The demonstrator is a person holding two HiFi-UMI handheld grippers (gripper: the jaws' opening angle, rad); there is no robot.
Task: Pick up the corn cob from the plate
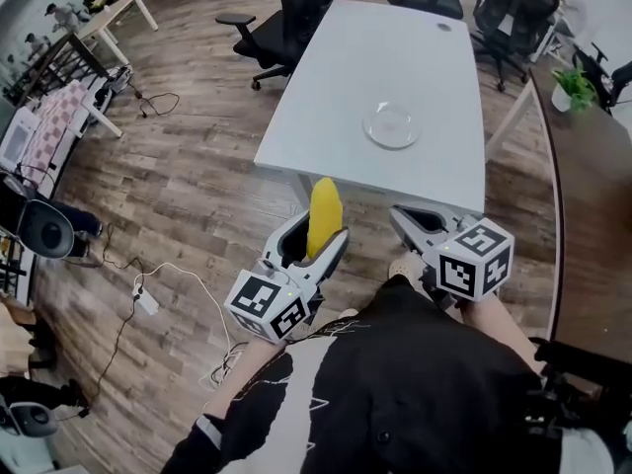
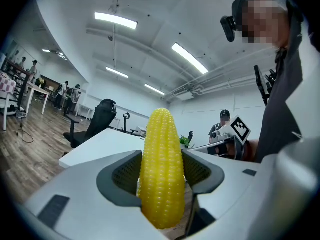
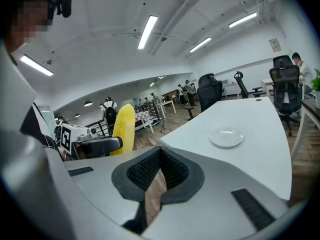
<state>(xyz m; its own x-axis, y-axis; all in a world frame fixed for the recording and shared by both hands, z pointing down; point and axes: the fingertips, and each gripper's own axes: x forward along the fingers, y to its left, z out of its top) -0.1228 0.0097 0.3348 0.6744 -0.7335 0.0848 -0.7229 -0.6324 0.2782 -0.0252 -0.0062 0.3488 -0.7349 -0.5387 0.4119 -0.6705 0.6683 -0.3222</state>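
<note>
A yellow corn cob (image 1: 324,217) stands upright in my left gripper (image 1: 314,247), whose jaws are shut on its lower half; in the left gripper view the corn cob (image 2: 161,171) fills the centre. The clear glass plate (image 1: 392,124) lies bare on the white table (image 1: 336,87), well ahead of both grippers. My right gripper (image 1: 415,220) is held off the table's near edge, its jaws closed together with nothing between them. From the right gripper view the plate (image 3: 226,137) sits ahead and right, and the corn cob (image 3: 123,129) shows at the left.
Black office chairs (image 1: 286,18) stand at the table's far side and right. A dark desk with a small plant (image 1: 575,89) runs along the right. Cables and a power strip (image 1: 146,301) lie on the wooden floor at the left. People sit in the background.
</note>
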